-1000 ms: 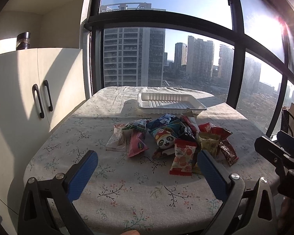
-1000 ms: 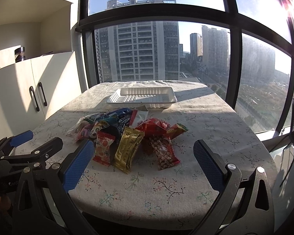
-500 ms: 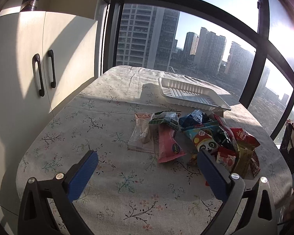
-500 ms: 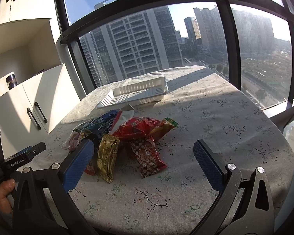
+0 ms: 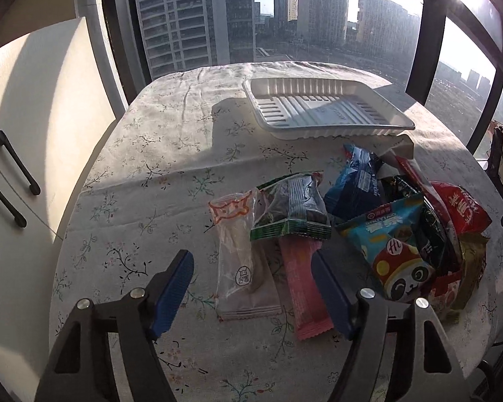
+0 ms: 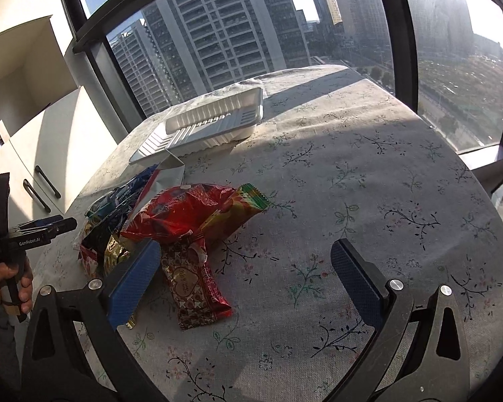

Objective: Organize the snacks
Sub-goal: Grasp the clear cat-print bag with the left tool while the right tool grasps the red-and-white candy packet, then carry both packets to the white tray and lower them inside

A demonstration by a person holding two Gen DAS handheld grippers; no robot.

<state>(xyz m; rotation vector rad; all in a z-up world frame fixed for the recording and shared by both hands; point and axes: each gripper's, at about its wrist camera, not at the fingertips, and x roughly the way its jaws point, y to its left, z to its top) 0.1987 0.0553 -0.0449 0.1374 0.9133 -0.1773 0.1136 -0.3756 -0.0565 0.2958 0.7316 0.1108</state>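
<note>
- Nearest to me, my left gripper (image 5: 251,278) hangs over the flowered tablecloth (image 5: 157,154), jaws closing. A clear wrapper (image 5: 241,268) and a pink wrapper (image 5: 301,288) lie between the blue pads (image 5: 174,288), but neither pad presses on them.
- My right gripper (image 6: 244,278) stands with jaws wide. The patterned dark-red packet (image 6: 194,284) lies flat just inside its left pad, with bare cloth across the rest of the gap.
- From the right wrist I also catch a hand (image 6: 6,281) gripping the left tool's handle at the frame's left edge.
- Next out, the snack pile (image 5: 385,221) sits heaped in the middle of the table. A green-edged dark packet (image 5: 291,207) overlaps the pink wrapper, a light-blue panda bag (image 5: 395,254) sits beside it, then a navy bag (image 5: 358,184) and a red bag (image 5: 462,211).
- From the right side a crumpled red packet (image 6: 184,214) tops the heap, with a red-yellow wrapper (image 6: 238,211) sticking out rightward.
- Beyond the pile, touching none that I can see, the white ribbed tray (image 5: 318,110) sits empty.
- Farthest off are the window (image 5: 285,10) and the cabinet (image 5: 33,134) to the left.
</note>
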